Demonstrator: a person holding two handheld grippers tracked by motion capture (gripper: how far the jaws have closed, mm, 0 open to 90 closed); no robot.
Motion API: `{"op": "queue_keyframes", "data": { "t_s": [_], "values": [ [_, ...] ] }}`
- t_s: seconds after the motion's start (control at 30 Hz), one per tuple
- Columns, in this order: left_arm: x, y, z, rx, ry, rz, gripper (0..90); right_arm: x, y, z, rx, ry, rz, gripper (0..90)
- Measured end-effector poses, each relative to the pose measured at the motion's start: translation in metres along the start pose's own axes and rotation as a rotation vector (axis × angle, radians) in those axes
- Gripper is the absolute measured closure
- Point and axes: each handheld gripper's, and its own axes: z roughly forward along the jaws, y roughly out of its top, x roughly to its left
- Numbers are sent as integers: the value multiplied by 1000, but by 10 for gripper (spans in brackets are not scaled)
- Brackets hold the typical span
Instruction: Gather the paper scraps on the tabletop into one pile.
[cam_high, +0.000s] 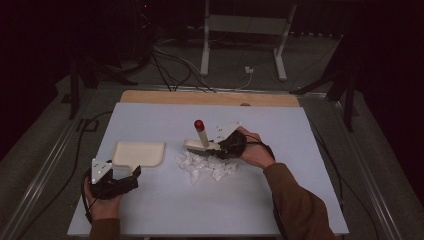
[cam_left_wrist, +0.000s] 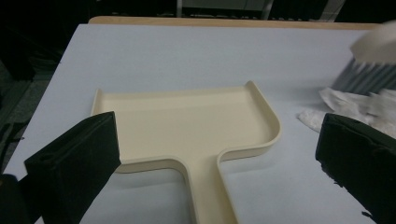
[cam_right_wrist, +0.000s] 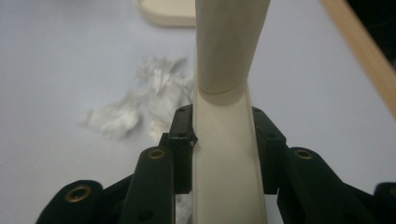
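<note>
None of the paper scraps (cam_high: 206, 166) had reached the dustpan (cam_high: 138, 153), lying empty at nine o'clock from them with the left gripper (cam_high: 121, 176) open astride its handle, while the right gripper (cam_high: 226, 146) clamped the brush (cam_high: 198, 142) at the pile's twelve o'clock edge.

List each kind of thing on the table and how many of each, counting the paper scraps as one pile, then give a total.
Dustpan: 1
Brush: 1
Pile of paper scraps: 1
Gripper: 2, left and right
Total: 5
</note>
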Motion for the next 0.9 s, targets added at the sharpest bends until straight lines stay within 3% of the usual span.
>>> {"op": "queue_keyframes", "data": {
  "t_s": [0.27,0.47,0.57,0.9],
  "values": [
    [1,0,0,-2,1,-5,6,-8,6,-5,-56,-170,156,677],
    [1,0,0,-2,0,-7,6,-8,12,-11,-101,-251,289,677],
    [1,0,0,1,0,-4,6,-2,18,-13,-121,-267,321,677],
    [1,0,-1,-2,3,-6,6,23,38,-10,-167,-205,451,677]
  ]
}}
